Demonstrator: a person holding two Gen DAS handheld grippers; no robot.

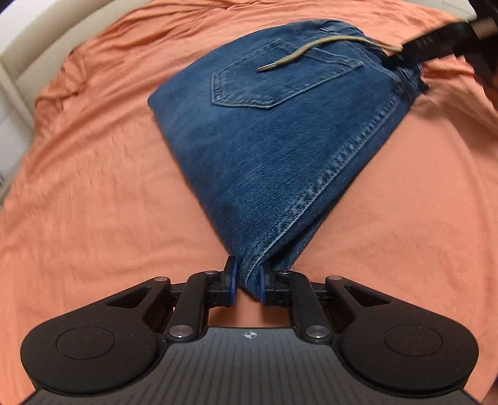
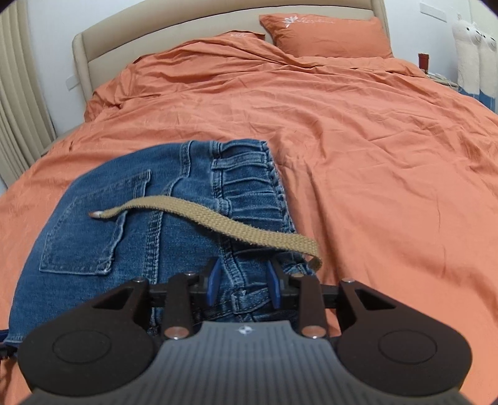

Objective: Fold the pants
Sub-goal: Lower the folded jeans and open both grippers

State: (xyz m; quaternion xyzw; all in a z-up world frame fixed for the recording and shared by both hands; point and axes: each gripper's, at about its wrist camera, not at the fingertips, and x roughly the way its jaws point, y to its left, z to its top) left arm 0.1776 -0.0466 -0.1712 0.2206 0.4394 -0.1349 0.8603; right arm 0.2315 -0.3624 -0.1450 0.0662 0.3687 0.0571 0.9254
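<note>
Blue denim pants [image 1: 274, 131] lie folded on the orange bed, back pocket up, with a tan drawstring [image 1: 298, 53] across the pocket. My left gripper [image 1: 247, 285] is shut on a corner of the folded denim nearest the camera. My right gripper [image 2: 242, 282] is shut on the waistband end of the pants [image 2: 149, 230], just under the tan drawstring [image 2: 218, 221]. The right gripper also shows at the top right of the left wrist view [image 1: 401, 56], at the far end of the pants. The cloth is stretched between both grippers.
An orange duvet [image 2: 373, 140] covers the bed, wrinkled toward the headboard [image 2: 186, 28]. An orange pillow [image 2: 326, 34] lies at the head. White plush toys [image 2: 476, 53] stand at the far right. A beige bed frame edge [image 1: 18, 62] runs along the left.
</note>
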